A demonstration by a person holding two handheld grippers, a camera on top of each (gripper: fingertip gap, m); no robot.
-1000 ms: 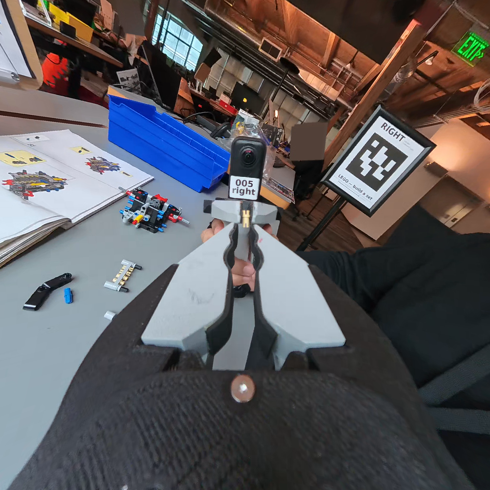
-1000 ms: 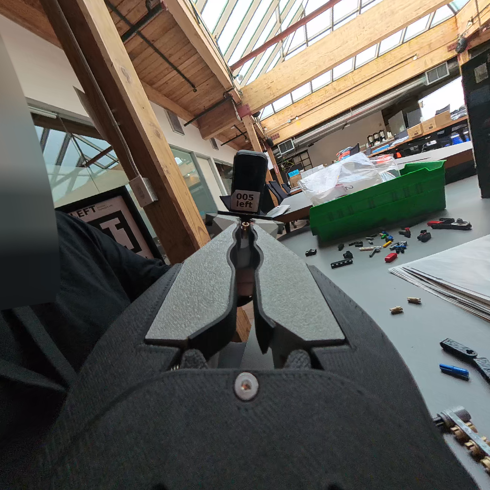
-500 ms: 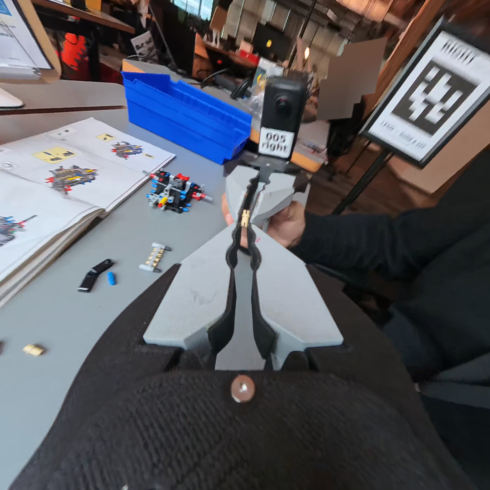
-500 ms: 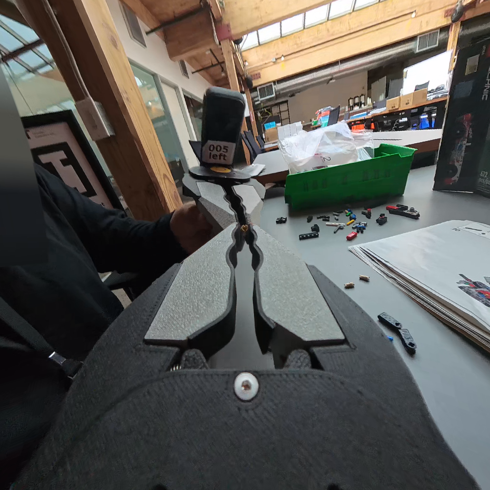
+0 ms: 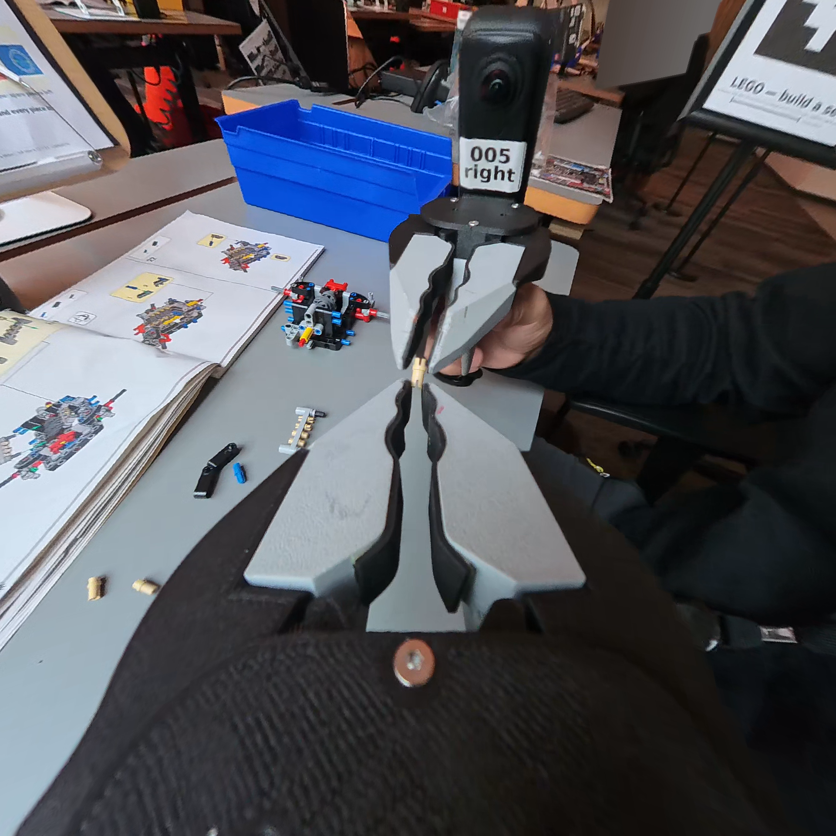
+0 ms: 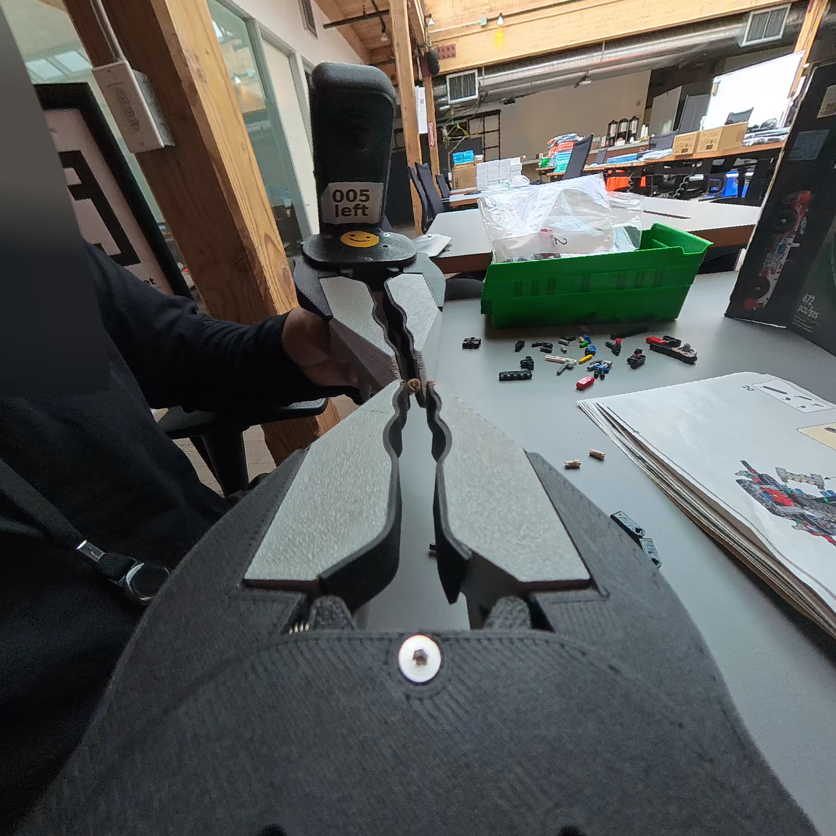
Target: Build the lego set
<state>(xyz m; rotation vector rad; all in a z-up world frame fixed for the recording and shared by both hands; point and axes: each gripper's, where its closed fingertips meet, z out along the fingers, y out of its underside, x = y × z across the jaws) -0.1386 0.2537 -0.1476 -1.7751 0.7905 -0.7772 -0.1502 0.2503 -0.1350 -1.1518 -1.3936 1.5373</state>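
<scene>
A small tan pin [image 5: 419,368] hangs above the table's near edge between my two grippers, which meet tip to tip. My left gripper [image 5: 414,389] is shut at its tips on one end of the pin. My right gripper [image 6: 416,387] is shut on the other end, where the pin [image 6: 412,384] shows end-on. The right gripper [image 5: 418,362] faces me in the left wrist view, and the left gripper [image 6: 407,375] faces me in the right wrist view. The part-built lego assembly [image 5: 328,316] sits on the grey table [image 5: 253,407] beside the open instruction book [image 5: 113,362].
A grey beam with tan pins [image 5: 301,429], a black piece [image 5: 215,468], a blue pin [image 5: 238,472] and two loose tan pins [image 5: 97,587] lie near the book [image 6: 724,452]. A blue bin [image 5: 334,167], a green bin [image 6: 588,289], scattered parts [image 6: 583,355] and a black box [image 6: 791,226] stand farther back. Less than 4 cm separates the two grippers' tips. The part-built lego assembly [image 5: 328,316] sits 20 cm or so from the ends of my left fingers.
Both grippers have tilted down toward the table and now look across it instead of up at the ceiling. They have stayed tip to tip with the tan pin between them.
</scene>
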